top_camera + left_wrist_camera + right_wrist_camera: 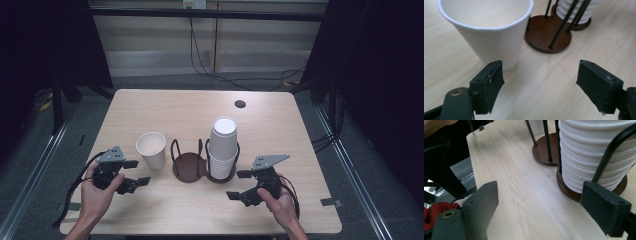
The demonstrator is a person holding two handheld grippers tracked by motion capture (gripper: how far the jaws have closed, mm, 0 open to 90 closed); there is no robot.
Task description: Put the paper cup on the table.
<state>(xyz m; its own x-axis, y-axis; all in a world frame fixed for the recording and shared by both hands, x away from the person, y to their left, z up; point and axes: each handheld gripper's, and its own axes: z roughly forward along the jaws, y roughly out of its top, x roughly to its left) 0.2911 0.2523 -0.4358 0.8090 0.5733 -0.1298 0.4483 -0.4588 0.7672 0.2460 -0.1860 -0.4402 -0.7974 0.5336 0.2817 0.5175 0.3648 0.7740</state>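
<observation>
— Hovering near the upright paper cup (pixel 151 148), your left gripper (pixel 131 173) stands spread, pinching nothing. Why there?
— Likely freshly set left of the holder (pixel 189 166).
— And your right gripper (pixel 239 185)?
— Spread too, near the stacked cups (pixel 222 147), probably ready to pull another.

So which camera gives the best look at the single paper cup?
The left gripper view: the single paper cup sits close, its rim and open inside plain. The high view shows it whole but small; the right gripper view catches a sliver of its base.
</observation>
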